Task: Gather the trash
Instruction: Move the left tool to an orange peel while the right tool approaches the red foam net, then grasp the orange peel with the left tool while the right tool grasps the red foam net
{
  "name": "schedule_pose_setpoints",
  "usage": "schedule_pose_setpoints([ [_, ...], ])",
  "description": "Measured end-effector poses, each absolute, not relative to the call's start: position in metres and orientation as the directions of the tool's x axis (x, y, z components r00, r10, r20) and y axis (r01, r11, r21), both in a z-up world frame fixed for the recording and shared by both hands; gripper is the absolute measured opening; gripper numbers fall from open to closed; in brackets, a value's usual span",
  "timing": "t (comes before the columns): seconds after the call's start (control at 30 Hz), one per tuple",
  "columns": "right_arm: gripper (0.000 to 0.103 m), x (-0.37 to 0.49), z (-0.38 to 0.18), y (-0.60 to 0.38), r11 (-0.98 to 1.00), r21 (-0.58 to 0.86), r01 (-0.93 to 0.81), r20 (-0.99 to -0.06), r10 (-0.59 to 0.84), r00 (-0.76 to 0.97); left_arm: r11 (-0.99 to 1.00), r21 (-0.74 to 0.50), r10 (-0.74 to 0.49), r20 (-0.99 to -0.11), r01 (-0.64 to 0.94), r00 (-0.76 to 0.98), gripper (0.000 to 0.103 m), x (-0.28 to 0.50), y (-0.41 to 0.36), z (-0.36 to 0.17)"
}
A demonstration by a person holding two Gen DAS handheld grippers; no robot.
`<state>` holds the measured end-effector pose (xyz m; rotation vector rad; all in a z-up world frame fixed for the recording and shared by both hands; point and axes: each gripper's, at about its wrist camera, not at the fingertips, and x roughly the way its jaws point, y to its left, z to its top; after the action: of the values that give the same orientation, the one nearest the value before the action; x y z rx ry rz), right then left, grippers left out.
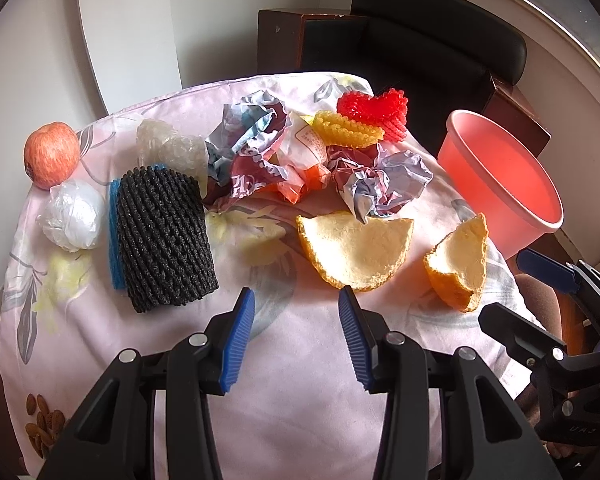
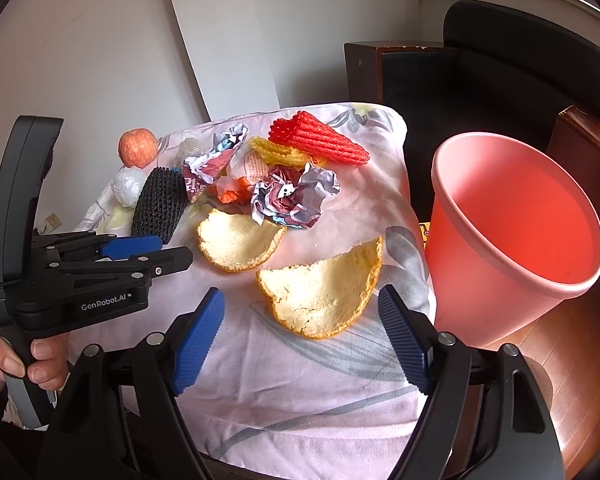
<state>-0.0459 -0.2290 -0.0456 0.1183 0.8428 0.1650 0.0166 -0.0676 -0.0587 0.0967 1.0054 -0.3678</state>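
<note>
Trash lies on a pink floral cloth (image 1: 292,360): two pomelo peels (image 1: 356,248) (image 1: 460,268), crumpled wrappers (image 1: 380,188) (image 1: 252,144), black foam net (image 1: 164,236), red net (image 1: 374,110), yellow net (image 1: 348,130), white plastic ball (image 1: 74,216). A pink bin (image 1: 504,184) stands at the right; it also shows in the right wrist view (image 2: 516,240). My left gripper (image 1: 296,300) is open and empty, just short of the larger peel. My right gripper (image 2: 300,304) is open, its jaws on either side of the nearer peel (image 2: 324,296), not touching it.
An apple (image 1: 52,154) sits at the far left and almonds (image 1: 40,428) at the near left. A bubble wrap wad (image 1: 168,144) lies behind the black net. A black chair (image 1: 420,48) and dark wooden furniture (image 2: 580,152) stand behind the table.
</note>
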Motion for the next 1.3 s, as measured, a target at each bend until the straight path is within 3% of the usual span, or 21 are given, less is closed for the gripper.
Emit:
schedule_pose_setpoints([
  [0.43, 0.08, -0.044, -0.043, -0.243, 0.977, 0.197, -0.085, -0.717, 0.203, 0.667, 0.93, -0.171, -0.311, -0.838, 0.327, 0.448, 0.042, 0.042, -0.081, -0.068],
  [0.63, 0.08, -0.038, -0.038, -0.246, 0.974, 0.201, -0.106, -0.701, 0.219, 0.679, 0.937, -0.201, -0.31, -0.858, 0.286, 0.41, 0.015, 0.054, -0.082, -0.084],
  [0.77, 0.08, -0.03, -0.035, -0.247, 0.968, 0.22, -0.118, -0.69, 0.241, 0.682, 0.937, -0.227, -0.328, -0.836, 0.267, 0.439, 0.006, 0.052, -0.075, -0.08],
  [1.1, 0.079, 0.019, -0.018, -0.24, 0.966, 0.202, -0.161, -0.638, 0.255, 0.727, 0.945, -0.228, -0.321, -0.789, 0.236, 0.523, 0.004, 0.043, -0.05, -0.047],
  [1.2, 0.067, 0.044, -0.014, -0.234, 0.967, 0.186, -0.173, -0.634, 0.253, 0.731, 0.943, -0.243, -0.329, -0.78, 0.226, 0.533, 0.004, 0.042, -0.042, -0.04],
  [1.3, 0.064, 0.065, -0.014, -0.229, 0.969, 0.177, -0.171, -0.637, 0.245, 0.731, 0.942, -0.248, -0.333, -0.77, 0.225, 0.545, 0.004, 0.04, -0.035, -0.033],
])
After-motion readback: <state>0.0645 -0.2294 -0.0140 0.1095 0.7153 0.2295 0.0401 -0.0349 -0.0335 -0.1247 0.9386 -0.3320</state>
